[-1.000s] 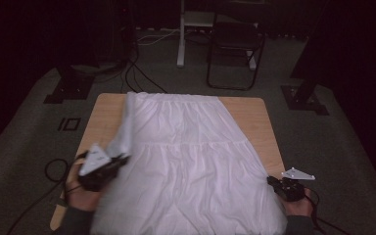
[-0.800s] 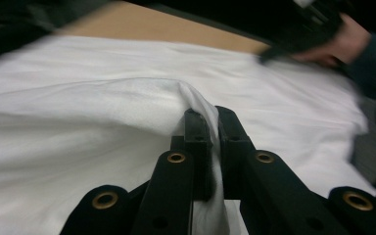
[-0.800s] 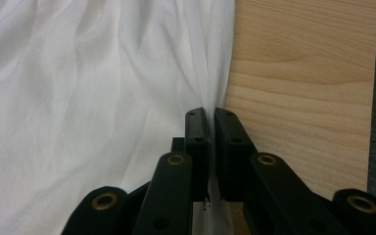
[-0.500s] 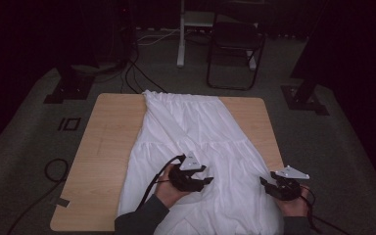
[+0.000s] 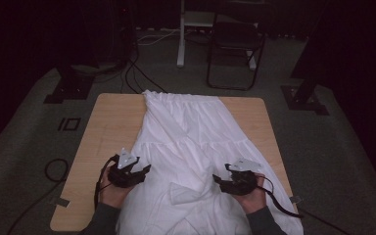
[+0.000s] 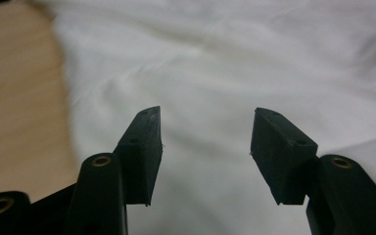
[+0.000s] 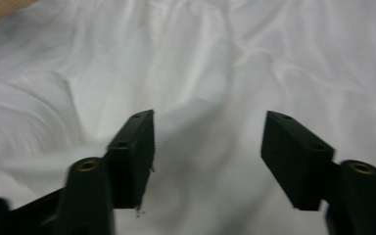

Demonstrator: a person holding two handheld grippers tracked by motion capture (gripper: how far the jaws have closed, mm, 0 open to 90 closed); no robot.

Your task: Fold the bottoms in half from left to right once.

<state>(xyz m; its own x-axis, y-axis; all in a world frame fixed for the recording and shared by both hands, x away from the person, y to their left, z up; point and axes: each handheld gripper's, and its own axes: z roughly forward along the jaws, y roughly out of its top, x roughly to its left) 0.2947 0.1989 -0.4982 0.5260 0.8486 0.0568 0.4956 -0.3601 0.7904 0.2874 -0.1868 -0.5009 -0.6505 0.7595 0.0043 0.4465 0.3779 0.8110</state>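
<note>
Your left gripper (image 5: pixel 144 171) and right gripper (image 5: pixel 219 179) hover over the white skirt (image 5: pixel 188 137) on the table (image 5: pixel 107 122). Both sets of jaws have just been opening and stand spread, nothing between them.

This looks like a recording studio or lab set up for filming, not a home. A plain wooden table (image 5: pixel 107 127) stands alone on grey carpet (image 5: pixel 24 142), with black curtains (image 5: pixel 29 34) and darkness all around it. Heavy black stand bases (image 5: pixel 68 90) sit on the carpet at both far corners of the table, black cables (image 5: pixel 134 73) trail across the floor, a white post (image 5: pixel 181 34) and a black folding chair (image 5: pixel 235 54) stand behind, and a small square mark (image 5: pixel 69 124) lies on the carpet at the left.
</note>
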